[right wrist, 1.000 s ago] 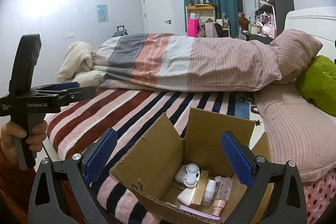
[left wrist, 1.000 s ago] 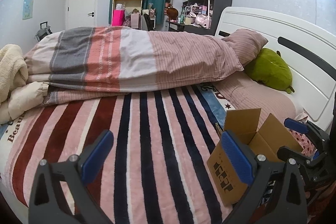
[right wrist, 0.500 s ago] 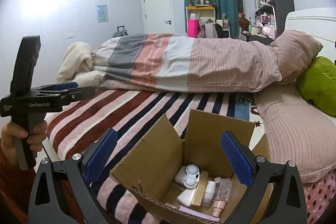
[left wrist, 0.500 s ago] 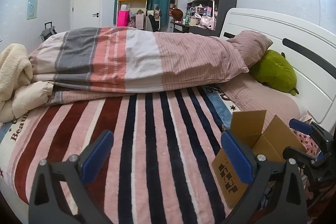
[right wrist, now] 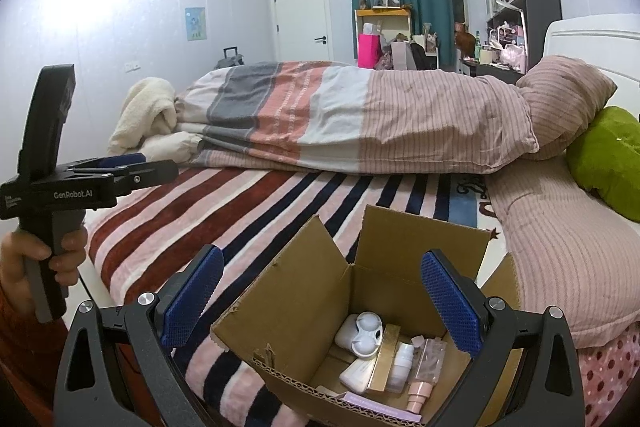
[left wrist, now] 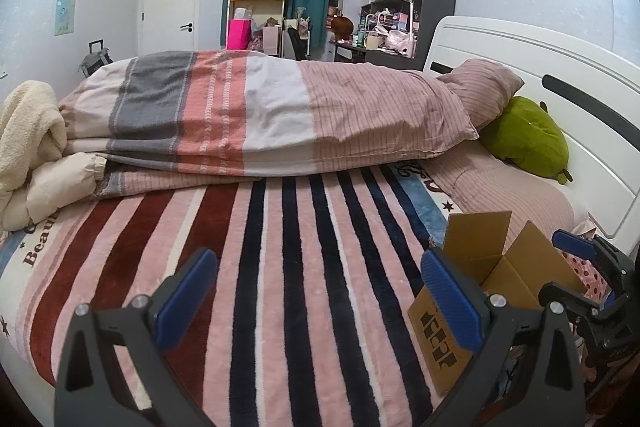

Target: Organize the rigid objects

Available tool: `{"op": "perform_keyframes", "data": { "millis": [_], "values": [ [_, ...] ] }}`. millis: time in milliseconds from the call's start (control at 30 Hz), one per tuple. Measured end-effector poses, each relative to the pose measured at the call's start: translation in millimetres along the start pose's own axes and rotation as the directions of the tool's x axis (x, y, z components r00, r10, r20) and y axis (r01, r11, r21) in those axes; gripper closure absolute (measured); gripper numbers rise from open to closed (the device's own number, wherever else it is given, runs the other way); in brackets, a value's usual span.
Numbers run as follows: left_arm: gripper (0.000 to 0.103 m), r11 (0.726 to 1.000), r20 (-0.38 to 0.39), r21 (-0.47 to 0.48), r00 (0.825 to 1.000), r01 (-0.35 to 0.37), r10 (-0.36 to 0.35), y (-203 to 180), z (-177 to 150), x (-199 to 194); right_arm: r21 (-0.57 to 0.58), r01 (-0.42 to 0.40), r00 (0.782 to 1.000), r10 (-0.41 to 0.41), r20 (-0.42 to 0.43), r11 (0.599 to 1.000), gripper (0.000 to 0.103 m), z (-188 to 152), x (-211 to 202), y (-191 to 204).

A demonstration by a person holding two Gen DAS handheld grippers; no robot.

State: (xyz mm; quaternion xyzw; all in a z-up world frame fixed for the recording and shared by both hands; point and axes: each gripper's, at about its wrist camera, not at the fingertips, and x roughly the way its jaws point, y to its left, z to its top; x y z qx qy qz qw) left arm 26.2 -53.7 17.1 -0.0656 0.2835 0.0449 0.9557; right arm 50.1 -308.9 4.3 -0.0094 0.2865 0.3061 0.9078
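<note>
Open cardboard box (right wrist: 360, 311) of small toiletries on a striped bed, a gripper poised above it.

Nearest us, the right gripper (right wrist: 320, 297) hangs over the box with jaws spread wide, holding nothing. Inside the box lie a white contact lens case (right wrist: 362, 335), a gold carton (right wrist: 383, 357), a white bottle (right wrist: 401, 363) and a pink spray bottle (right wrist: 425, 375), packed touching. We judge them light, stiff and slick, best pinched across their narrow bodies. Left of the box, the left gripper (left wrist: 316, 301) hovers over the striped blanket (left wrist: 280, 267), also spread and empty. Beyond the box lies a folded duvet (right wrist: 340, 123).
</note>
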Motion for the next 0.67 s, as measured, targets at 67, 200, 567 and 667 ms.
{"op": "perform_keyframes", "data": {
  "millis": [67, 200, 567, 667],
  "values": [
    [0.002, 1.0, 0.001, -0.001, 1.0, 0.0, 0.0, -0.1, 0.0, -0.1, 0.001, -0.001, 1.0, 0.001, 0.0, 1.0, 0.004, 0.0, 0.0, -0.1],
    [0.002, 1.0, 0.0, 0.0, 1.0, 0.001, -0.001, 0.2, 0.1, 0.0, -0.001, 0.001, 1.0, -0.001, -0.001, 1.0, 0.004, -0.1, 0.0, -0.5],
    [0.002, 1.0, 0.0, 0.0, 1.0, 0.005, -0.005, -0.5, -0.4, -0.4, -0.002, 0.001, 1.0, -0.001, -0.001, 1.0, 0.004, 1.0, 0.1, -0.6],
    [0.002, 1.0, -0.003, 0.001, 1.0, 0.007, -0.007, -1.4, -0.3, 0.6, -0.003, 0.001, 1.0, -0.001, -0.001, 1.0, 0.004, 1.0, 0.2, -0.7]
  ]
}}
